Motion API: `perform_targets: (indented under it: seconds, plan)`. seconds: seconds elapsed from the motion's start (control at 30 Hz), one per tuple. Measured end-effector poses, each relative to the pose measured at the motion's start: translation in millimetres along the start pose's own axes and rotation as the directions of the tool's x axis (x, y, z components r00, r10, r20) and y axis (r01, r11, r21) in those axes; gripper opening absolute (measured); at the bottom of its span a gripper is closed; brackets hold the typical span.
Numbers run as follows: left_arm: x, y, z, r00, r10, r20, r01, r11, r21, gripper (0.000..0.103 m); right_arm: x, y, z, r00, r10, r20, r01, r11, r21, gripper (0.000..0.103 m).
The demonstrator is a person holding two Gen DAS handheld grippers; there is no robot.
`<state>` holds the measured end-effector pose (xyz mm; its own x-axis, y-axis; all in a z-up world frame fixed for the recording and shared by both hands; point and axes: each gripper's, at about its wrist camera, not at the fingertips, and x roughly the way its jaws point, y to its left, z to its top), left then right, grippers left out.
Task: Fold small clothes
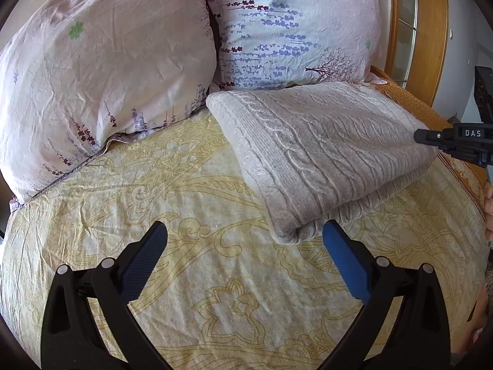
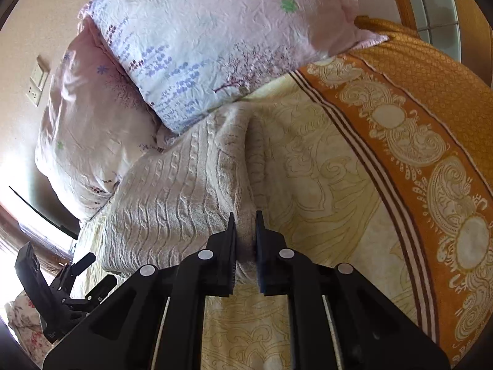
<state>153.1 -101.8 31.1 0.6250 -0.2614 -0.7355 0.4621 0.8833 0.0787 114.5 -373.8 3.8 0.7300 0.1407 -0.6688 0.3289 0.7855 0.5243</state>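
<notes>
Item: cable-knit sweater, pale grey-cream, already folded into a thick rectangular stack; lies on the bedspread just in front of the pillows.
Position: far edge of the stack touches the lavender-print pillow; the pink pillow sits beside it, apart from the knit.
Right gripper: clenched on a ridge of the knit at the stack's right edge; fabric fills the narrow gap between the pads.
Left gripper: released, blue pads spread wide, nothing between them; hovers low over the bedspread just short of the stack's near corner.
Step in hand: judged late in the fold. The bulk is squared, and the right side has taken hold of an edge for a final fold or for shifting the bundle.
Next move calls for: the left gripper to close on the near corner, where the layers show as a rounded roll, so both sides lift together; a one-sided pull would likely drag the top layer off and open the stack.
Edges: layered fold edges face the left gripper; the orange border of the bedspread runs along the right side, near the bed's edge.
Open room: broad bare bedspread to the left and in front of the stack; little room behind, where the pillows crowd in; wooden headboard frame beyond.
Also present: wall socket behind the pillows.
</notes>
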Motion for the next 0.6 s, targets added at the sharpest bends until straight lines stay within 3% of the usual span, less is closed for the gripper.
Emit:
perform_targets:
  seconds: [0.17, 0.37, 0.5, 0.6]
  plan:
    - [6.0, -2.1, 1.7, 1.0, 0.01, 0.002, -0.01, 1.0, -0.003, 0.098, 0.3, -5.2, -3.3, 0.999, 0.034, 0.002, -0.034, 0.999, 0.032, 0.011]
    - [16.7, 5.6, 1.7, 0.999, 0.048, -0.017, -0.048, 0.999, -0.023, 0.079, 0.9, -5.9, -2.3, 0.999, 0.047, -0.009, -0.047, 0.998, 0.039, 0.011]
    - [17.7, 20.6, 0.6, 1.0, 0.014, -0.02, -0.016, 0.993, -0.115, 0.077, 2.9, -4.8, -2.9, 0.999, 0.043, -0.019, -0.042, 0.999, 0.033, 0.011]
    - [25.9, 32.2, -2.4, 0.998, -0.015, -0.067, 0.001, 0.98, -0.2, 0.077, 8.5, -5.0, -4.8, 0.999, 0.032, -0.041, -0.03, 0.999, 0.031, 0.012]
